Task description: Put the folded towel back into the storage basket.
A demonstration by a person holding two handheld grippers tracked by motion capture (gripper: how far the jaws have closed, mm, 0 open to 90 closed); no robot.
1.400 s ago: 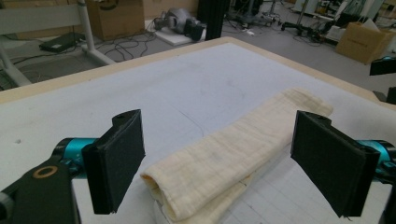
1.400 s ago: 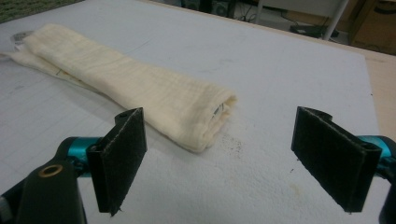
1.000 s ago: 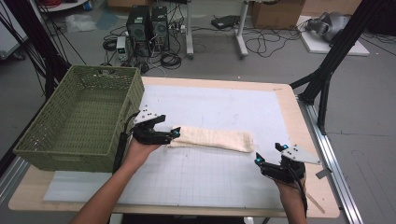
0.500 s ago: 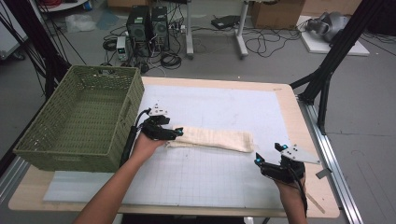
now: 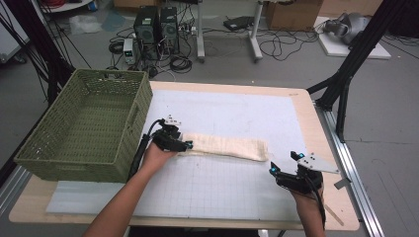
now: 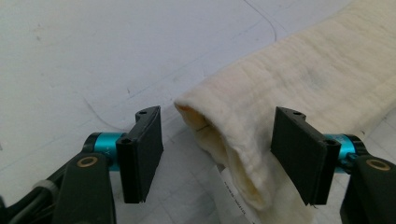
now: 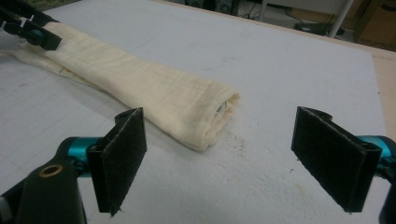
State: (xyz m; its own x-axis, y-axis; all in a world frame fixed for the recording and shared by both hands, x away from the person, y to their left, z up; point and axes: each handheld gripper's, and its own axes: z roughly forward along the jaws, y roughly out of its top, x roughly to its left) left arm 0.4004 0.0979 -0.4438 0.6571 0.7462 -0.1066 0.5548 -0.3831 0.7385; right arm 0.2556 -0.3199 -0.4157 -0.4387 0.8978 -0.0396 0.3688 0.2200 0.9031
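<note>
A long folded cream cloth (image 5: 227, 147) lies across the white mat (image 5: 232, 113). My left gripper (image 5: 187, 144) is at the cloth's left end. In the left gripper view the left gripper (image 6: 219, 140) straddles the folded end of the cloth (image 6: 303, 74). Its jaws have just been closing, with a gap still beside the left pad (image 6: 144, 154). My right gripper (image 5: 274, 170) rests on the mat near the front right, wide open, apart from the cloth's right end. In the right gripper view, bare mat lies between the jaws of the right gripper (image 7: 219, 154), and the cloth (image 7: 140, 88) lies beyond them.
A green woven basket (image 5: 136, 106) stands at the table's left, close beside the left hand. The wooden table edge (image 5: 301, 98) frames the mat. Cables, computer cases and black stand legs are on the floor behind.
The left gripper has dipped down onto the cloth's left end and its jaws have narrowed around it. The right gripper has stayed where it was.
</note>
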